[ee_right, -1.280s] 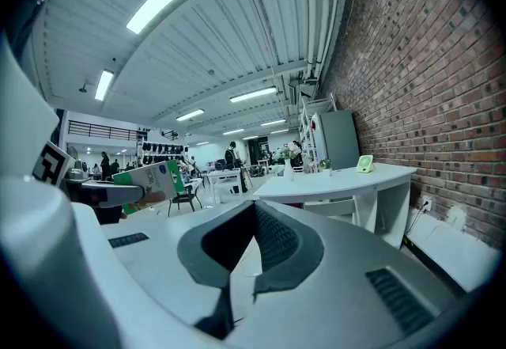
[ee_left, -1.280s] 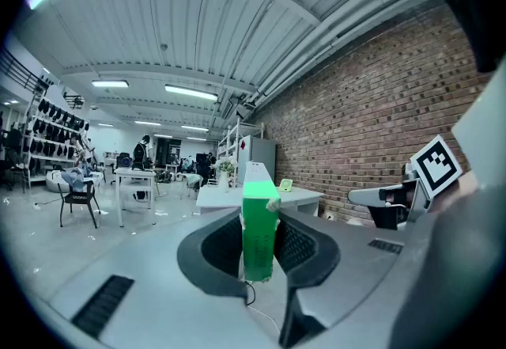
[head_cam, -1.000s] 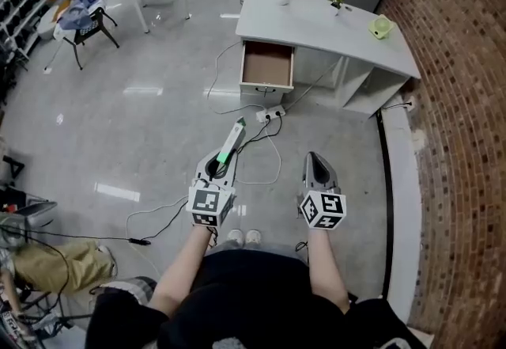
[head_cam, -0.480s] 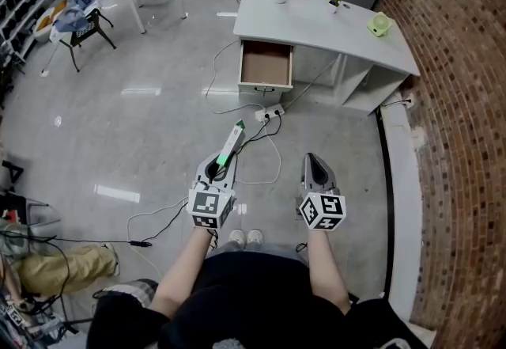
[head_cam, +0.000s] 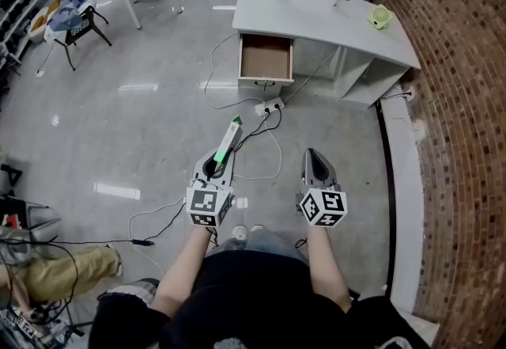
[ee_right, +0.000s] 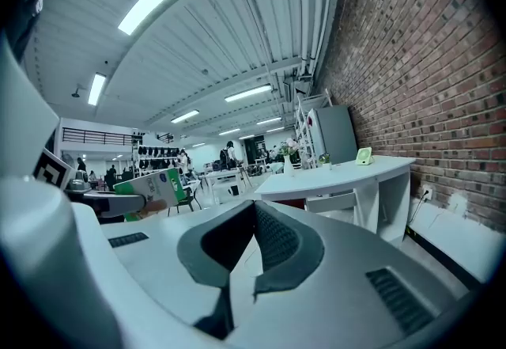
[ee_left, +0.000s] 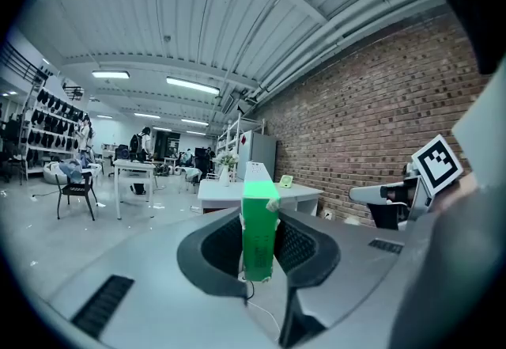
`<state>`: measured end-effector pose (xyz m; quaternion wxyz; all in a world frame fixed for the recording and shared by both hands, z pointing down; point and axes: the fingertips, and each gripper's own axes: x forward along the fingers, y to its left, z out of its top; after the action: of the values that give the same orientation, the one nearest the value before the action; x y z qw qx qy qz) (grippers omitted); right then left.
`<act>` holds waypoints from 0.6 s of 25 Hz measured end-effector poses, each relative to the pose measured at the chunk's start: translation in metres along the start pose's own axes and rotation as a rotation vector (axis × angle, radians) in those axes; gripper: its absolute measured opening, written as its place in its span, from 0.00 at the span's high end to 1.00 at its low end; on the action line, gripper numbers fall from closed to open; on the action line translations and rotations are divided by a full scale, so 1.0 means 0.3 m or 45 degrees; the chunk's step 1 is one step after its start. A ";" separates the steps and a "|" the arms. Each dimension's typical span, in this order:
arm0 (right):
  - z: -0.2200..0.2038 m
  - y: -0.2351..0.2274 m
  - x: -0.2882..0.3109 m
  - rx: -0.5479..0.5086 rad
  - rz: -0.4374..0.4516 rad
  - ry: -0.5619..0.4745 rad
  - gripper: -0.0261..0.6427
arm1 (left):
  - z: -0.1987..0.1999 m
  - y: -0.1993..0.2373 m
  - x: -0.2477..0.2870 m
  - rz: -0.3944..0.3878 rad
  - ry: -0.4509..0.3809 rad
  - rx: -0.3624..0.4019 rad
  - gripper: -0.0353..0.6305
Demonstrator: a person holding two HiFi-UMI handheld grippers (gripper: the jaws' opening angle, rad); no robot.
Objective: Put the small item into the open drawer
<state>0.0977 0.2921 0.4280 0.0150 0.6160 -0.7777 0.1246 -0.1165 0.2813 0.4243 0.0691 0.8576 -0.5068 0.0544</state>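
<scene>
the left gripper [head_cam: 218, 164] clamps the green box [head_cam: 228, 136] by one end, aiming it at the open drawer [head_cam: 266, 58] under the desk's [head_cam: 316, 19] left end, well apart. the right gripper [head_cam: 315, 156] is closed on nothing, likely just along for balance.

Green-and-white box [head_cam: 228, 138], white desk [head_cam: 316, 19] — red-brick wall [head_cam: 466, 102], glossy grey floor [head_cam: 118, 126]

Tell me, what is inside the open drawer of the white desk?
The drawer shows only its bare brown bottom; its rear part is covered by the desk top.

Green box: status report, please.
Left hand-held gripper shut on green box. Right hand-held gripper shut, empty. Drawer open, far ahead. Cables on floor between.
</scene>
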 end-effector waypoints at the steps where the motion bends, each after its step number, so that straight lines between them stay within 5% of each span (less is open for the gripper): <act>1: -0.004 0.010 0.002 -0.015 -0.002 -0.002 0.96 | -0.003 0.011 0.001 0.000 -0.001 0.004 0.82; 15: 0.095 -0.008 0.114 0.005 -0.052 -0.095 0.96 | 0.037 0.118 0.125 -0.033 -0.025 0.032 0.82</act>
<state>0.0955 0.2529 0.4068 -0.0129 0.6360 -0.7648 0.1027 -0.1292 0.2301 0.4219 0.0540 0.8654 -0.4956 0.0513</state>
